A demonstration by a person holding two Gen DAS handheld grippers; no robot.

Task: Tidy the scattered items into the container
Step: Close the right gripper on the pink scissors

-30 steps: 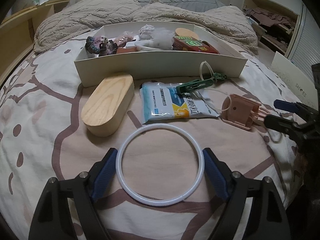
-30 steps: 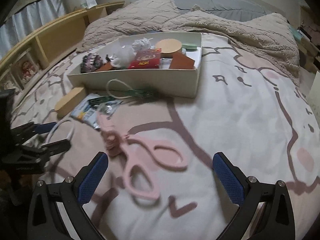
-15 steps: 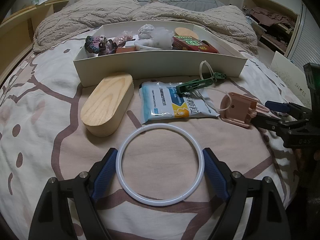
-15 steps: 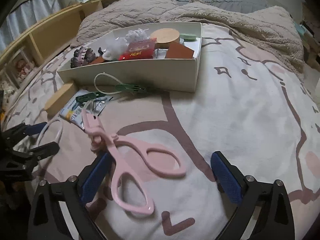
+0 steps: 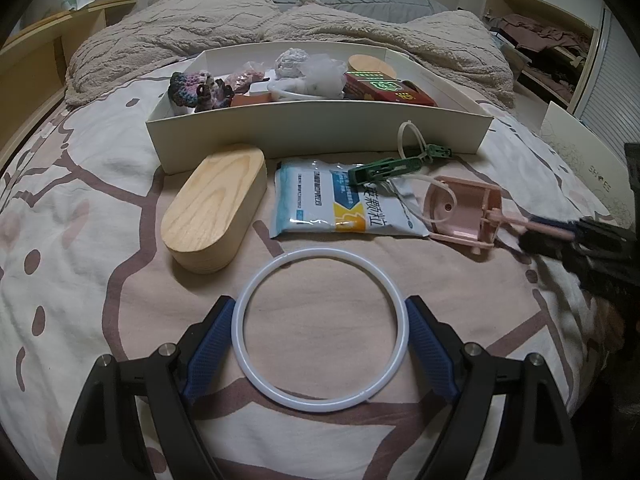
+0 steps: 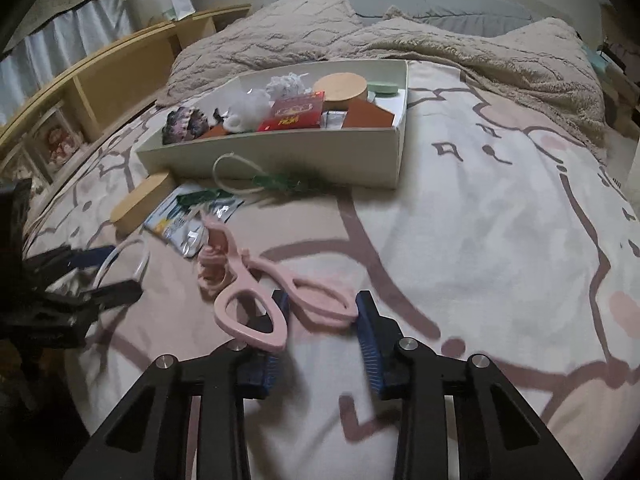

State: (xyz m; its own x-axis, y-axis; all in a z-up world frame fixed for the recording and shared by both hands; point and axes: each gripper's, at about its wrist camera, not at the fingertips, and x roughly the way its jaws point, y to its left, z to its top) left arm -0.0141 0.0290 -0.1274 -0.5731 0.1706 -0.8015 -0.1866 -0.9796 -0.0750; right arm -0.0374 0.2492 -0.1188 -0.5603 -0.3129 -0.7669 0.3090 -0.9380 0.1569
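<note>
A white ring (image 5: 320, 255) lies on the bedspread with my left gripper (image 5: 320, 304) closed across it, a blue pad against each side. My right gripper (image 6: 321, 300) is shut on the looped handles of the pink scissors (image 6: 240, 276), whose head end points toward the packet. In the left wrist view the scissors (image 5: 466, 212) sit at the right, with the right gripper (image 5: 560, 236) blurred behind them. The white open box (image 5: 320, 136) stands further up the bed and holds several items.
In front of the box lie a wooden oval case (image 5: 216, 208), a blue-and-white packet (image 5: 332, 208), a green clip (image 5: 384, 168) and a zip tie (image 5: 408, 136). A beige blanket (image 6: 400, 40) is heaped behind the box. A wooden shelf (image 6: 100, 76) runs along the bed's left side.
My right gripper has closed from wide open onto the scissors' handles, and the scissors have shifted slightly. The left gripper and the ring have not moved.
</note>
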